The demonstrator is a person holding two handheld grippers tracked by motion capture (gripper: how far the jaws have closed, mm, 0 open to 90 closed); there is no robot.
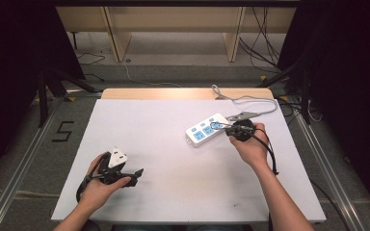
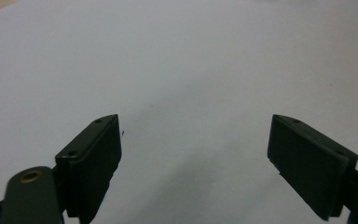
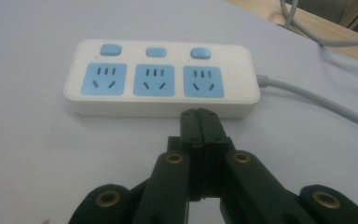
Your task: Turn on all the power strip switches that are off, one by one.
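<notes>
A white power strip [image 1: 205, 130] with three blue sockets and three blue switches lies right of the table's middle, and shows close up as the power strip [image 3: 161, 79]. Its grey cable [image 3: 317, 100] leaves the end nearest the back edge. My right gripper [image 3: 199, 113] is shut with nothing between its jaws, its tips at the strip's near side wall below the socket nearest the cable. From above, the right gripper [image 1: 221, 128] reaches in from the strip's right. My left gripper [image 2: 195, 121] is wide open above bare table, and the left gripper [image 1: 138, 173] sits at the front left.
The white table top [image 1: 173, 192] has a wooden strip [image 1: 173, 93] along its back edge. The strip's grey cable [image 1: 250, 98] loops over that edge at the back right. Metal rails and dark stands flank the table, and a "5" [image 1: 62, 131] marks the floor at left.
</notes>
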